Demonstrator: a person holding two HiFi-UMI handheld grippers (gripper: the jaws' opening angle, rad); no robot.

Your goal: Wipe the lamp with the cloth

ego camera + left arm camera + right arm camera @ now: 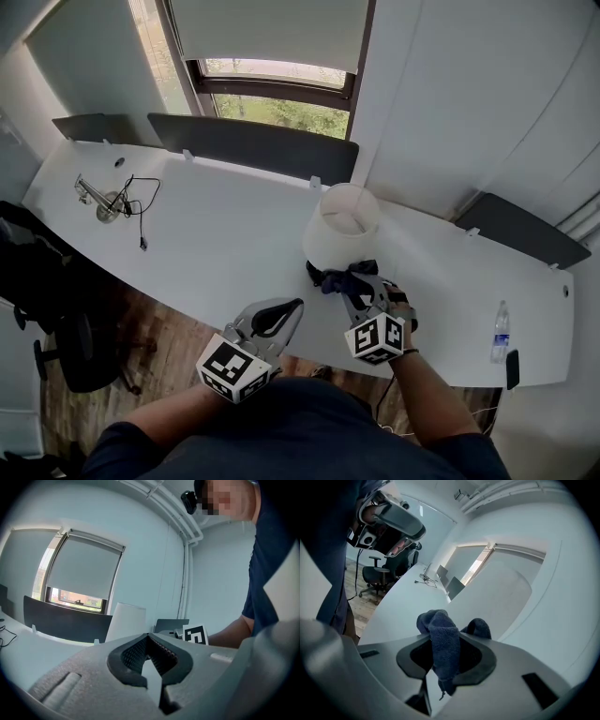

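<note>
A: The cloth (343, 279) sits bunched at the near lower edge of the lamp (343, 225), which stands on the white table (216, 244).

B: Your right gripper (358, 284) is clamped on it, folds poking past the jaws. Your left gripper (296, 305) hangs beside it, jaws pressed together, empty.

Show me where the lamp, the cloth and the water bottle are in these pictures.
lamp (339, 246): head view, on the side of its white shade.
cloth (444, 644): right gripper view, on the dark blue fold at its middle.
water bottle (500, 336): head view, on its clear body.
</note>
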